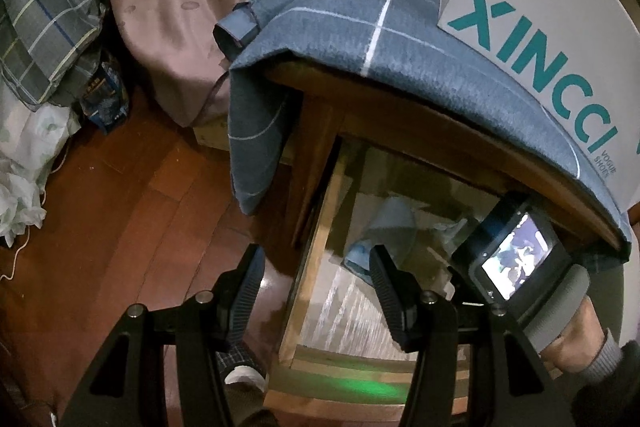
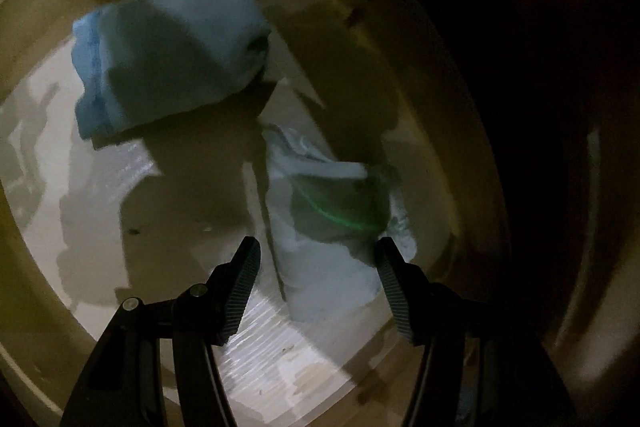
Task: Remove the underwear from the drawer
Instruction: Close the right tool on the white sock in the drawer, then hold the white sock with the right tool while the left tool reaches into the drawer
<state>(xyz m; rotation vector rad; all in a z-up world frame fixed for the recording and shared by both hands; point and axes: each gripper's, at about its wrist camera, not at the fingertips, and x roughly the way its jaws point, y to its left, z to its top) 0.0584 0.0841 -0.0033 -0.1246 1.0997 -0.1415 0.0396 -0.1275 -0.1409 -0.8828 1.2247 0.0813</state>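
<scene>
Inside the open drawer [image 2: 420, 75] lie two folded garments: a pale blue underwear [image 2: 168, 63] toward the back and a whitish folded piece [image 2: 332, 259] nearer the front, well apart from each other on the drawer's light lining. Right tongs [image 2: 316, 251] hang just over the whitish piece, jaws apart on either side of it, pads not pressing. Left tongs [image 1: 316, 259] hover above the drawer's left rim, jaws apart and empty; past them the right-hand device and a hand [image 1: 576, 343] reach under the cabinet top. One blue checked cloth [image 1: 360, 47] drapes over that top, overhanging the drawer, with one white shoe box [image 1: 560, 7] on it. Beside stand a bed [image 1: 180, 7] and wooden floor [image 1: 120, 195].
</scene>
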